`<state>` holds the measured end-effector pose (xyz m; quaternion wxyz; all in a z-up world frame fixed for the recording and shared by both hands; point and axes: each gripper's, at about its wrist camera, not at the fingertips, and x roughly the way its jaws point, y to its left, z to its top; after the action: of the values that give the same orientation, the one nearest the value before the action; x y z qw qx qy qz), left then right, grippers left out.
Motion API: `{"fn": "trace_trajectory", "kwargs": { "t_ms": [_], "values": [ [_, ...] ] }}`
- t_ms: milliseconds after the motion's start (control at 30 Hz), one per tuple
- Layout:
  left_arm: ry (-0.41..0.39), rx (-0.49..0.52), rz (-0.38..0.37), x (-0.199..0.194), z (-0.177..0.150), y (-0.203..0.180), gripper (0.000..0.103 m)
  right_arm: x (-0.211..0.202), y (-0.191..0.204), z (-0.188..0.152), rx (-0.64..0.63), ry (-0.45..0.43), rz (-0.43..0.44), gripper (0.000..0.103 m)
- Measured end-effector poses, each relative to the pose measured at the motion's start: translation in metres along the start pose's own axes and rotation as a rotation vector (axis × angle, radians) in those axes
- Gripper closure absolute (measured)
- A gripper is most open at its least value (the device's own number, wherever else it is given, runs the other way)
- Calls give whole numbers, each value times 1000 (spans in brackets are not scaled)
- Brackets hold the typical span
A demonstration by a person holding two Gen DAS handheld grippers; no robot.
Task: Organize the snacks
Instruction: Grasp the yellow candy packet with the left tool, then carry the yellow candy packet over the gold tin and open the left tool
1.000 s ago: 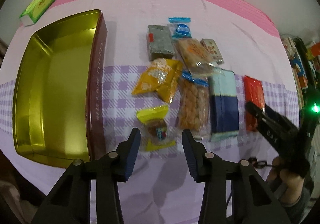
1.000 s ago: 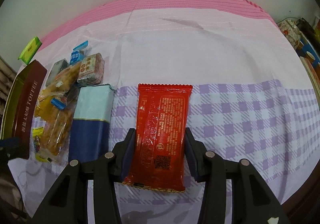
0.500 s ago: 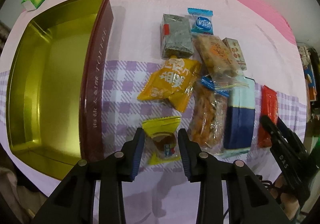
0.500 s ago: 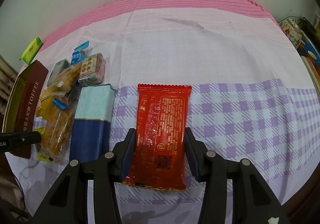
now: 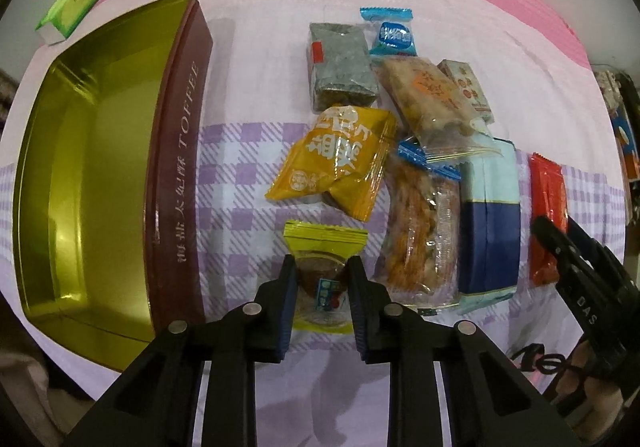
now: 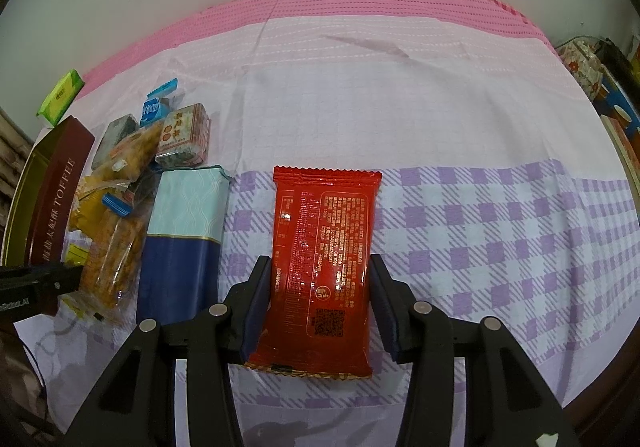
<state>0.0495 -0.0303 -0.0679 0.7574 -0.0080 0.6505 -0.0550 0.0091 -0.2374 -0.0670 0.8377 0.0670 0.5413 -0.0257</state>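
Left wrist view: left gripper [image 5: 322, 281] points down, fingers [image 5: 289, 287] clamped narrow on the small yellow-wrapped snack [image 5: 325, 247] lying on the checked cloth [image 5: 236, 183], just right of the open gold tin [image 5: 92, 175]. The rest of the snacks sit right of it: orange-yellow packet [image 5: 336, 163], clear bag of fried twists [image 5: 420, 223], blue box [image 5: 490, 215], grey pack [image 5: 340, 67], small blue candy [image 5: 390, 35]. Risk: the grip is on slippery film with the piece loose inside, so the wrapper could slide out or twist on the lift; the tin wall is close, so a low carry could clip it. Tin side reads "TOFFEE" plus Chinese characters I cannot read. Green box [image 5: 76, 3] far left, text too small. Right wrist view: right gripper [image 6: 320, 303] fingers straddle the red packet [image 6: 324, 267] flat on the bench; contact looks light, so I cannot tell if it is really gripped. Risk: the flat pack buckles or slips. Back shows a QR code and fine print, unreadable.
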Motion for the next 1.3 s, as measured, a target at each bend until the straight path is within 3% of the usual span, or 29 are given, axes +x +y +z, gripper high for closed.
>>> {"fn": "trace_trajectory", "kwargs": {
  "t_ms": [400, 500, 867, 1033, 1300],
  "values": [
    [-87, 17, -47, -49, -10, 5, 78, 2, 16, -1, -52, 21, -65, 56],
    [-115, 14, -45, -62, 0, 21, 78, 2, 17, -1, -52, 25, -70, 56],
    [-177, -89, 90, -74, 47, 121, 78, 4, 20, -1, -57, 31, -80, 54],
    [-161, -127, 141, -61, 67, 161, 78, 6, 14, 3, -54, 38, -80, 50],
    [-140, -130, 182, -38, 87, 186, 78, 7, 11, 3, -52, 40, -76, 46]
  ]
}}
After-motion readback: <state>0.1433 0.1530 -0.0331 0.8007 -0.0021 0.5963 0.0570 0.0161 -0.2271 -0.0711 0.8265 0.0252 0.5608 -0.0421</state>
